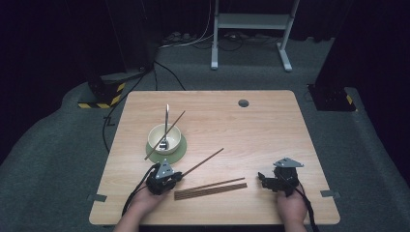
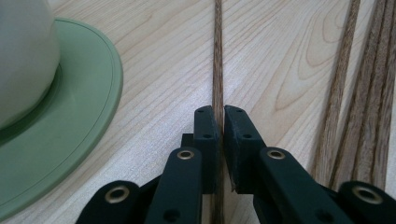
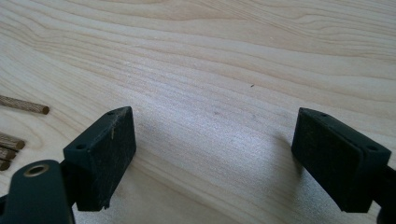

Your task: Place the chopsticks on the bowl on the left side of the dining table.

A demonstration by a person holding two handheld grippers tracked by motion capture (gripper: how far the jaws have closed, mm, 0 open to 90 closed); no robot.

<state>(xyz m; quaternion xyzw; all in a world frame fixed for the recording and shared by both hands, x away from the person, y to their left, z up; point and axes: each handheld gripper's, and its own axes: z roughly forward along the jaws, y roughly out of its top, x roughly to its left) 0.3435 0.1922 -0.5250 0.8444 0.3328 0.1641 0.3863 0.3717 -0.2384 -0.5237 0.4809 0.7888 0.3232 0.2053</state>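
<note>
My left gripper (image 1: 175, 176) is shut on one brown wooden chopstick (image 1: 203, 162) that slants up to the right over the table; in the left gripper view the chopstick (image 2: 217, 56) runs straight out between my closed jaws (image 2: 220, 122). A cream bowl (image 1: 164, 137) stands on a green saucer (image 1: 180, 148) and holds a metal spoon (image 1: 166, 123) and another chopstick (image 1: 165, 135). Several more chopsticks (image 1: 211, 190) lie bundled near the front edge. My right gripper (image 1: 262, 178) is open just above bare wood, its pads (image 3: 105, 151) wide apart, with the chopstick ends (image 3: 23, 105) off to its left.
The light wooden table (image 1: 270, 130) has a round cable hole (image 1: 243, 103) near its far edge. Beyond it on the grey carpet are a white frame (image 1: 251, 29), cables and black stands with yellow-black striped bases (image 1: 104, 94).
</note>
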